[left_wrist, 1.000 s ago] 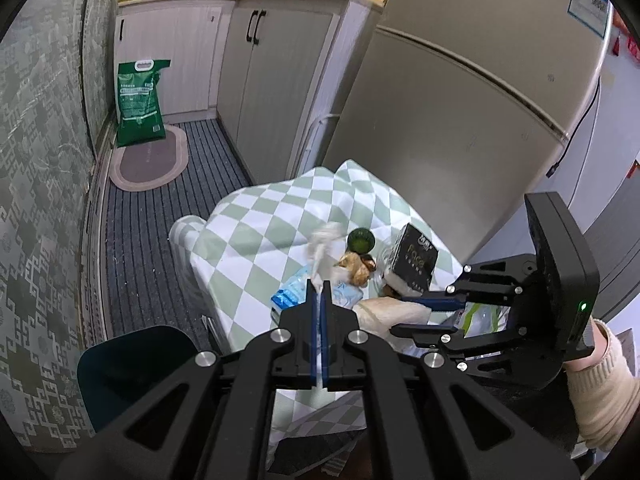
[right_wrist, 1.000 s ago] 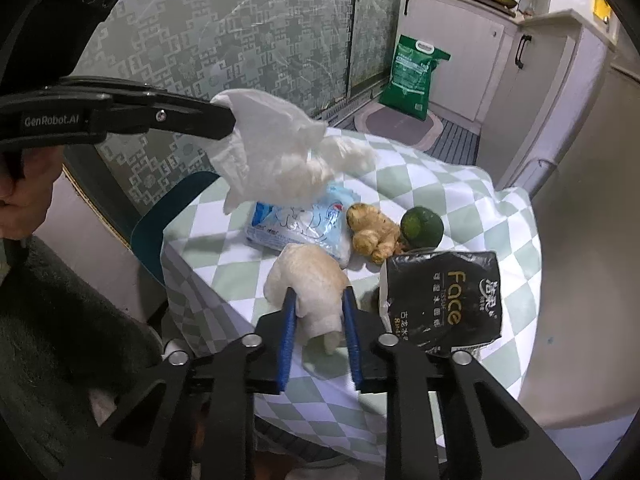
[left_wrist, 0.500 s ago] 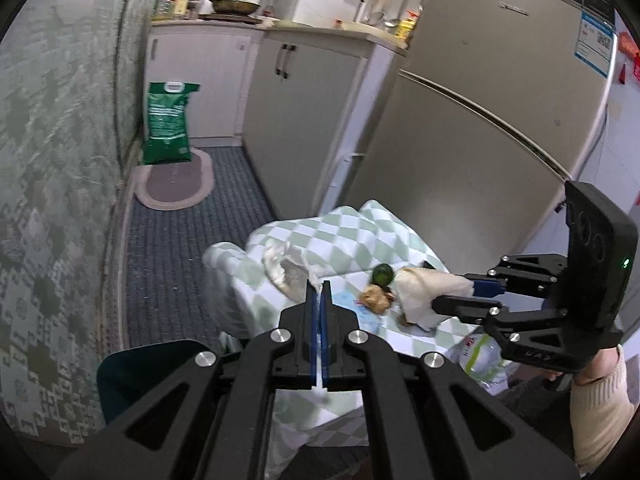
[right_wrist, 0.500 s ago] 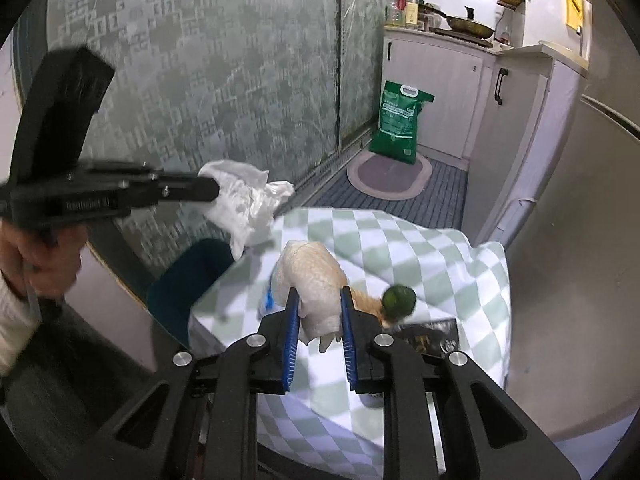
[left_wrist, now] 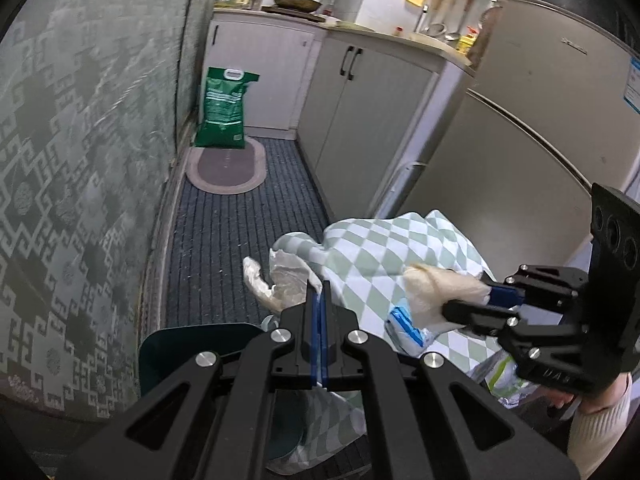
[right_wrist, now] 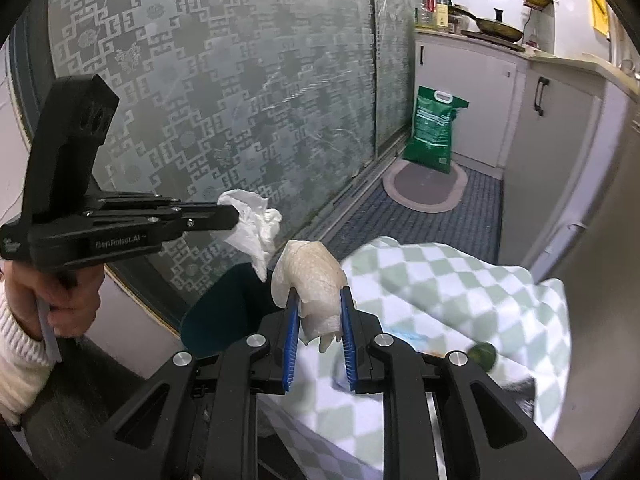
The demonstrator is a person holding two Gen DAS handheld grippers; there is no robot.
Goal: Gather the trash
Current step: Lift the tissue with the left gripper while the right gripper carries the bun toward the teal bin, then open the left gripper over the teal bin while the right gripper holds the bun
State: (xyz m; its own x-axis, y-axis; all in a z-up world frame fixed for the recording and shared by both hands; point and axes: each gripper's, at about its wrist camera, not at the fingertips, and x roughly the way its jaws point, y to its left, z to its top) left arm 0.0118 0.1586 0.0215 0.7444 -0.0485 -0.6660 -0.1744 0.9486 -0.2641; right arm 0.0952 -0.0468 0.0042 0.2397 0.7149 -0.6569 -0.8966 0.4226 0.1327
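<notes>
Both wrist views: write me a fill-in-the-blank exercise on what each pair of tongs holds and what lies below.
1. The left tongs are shut on a white crumpled ____.
2. The right tongs grip a wad coloured ____.
3. The table wears a cloth checked in white and ____.
4. The dark bin stands on the ____.

Missing: tissue; beige; green; floor
</notes>
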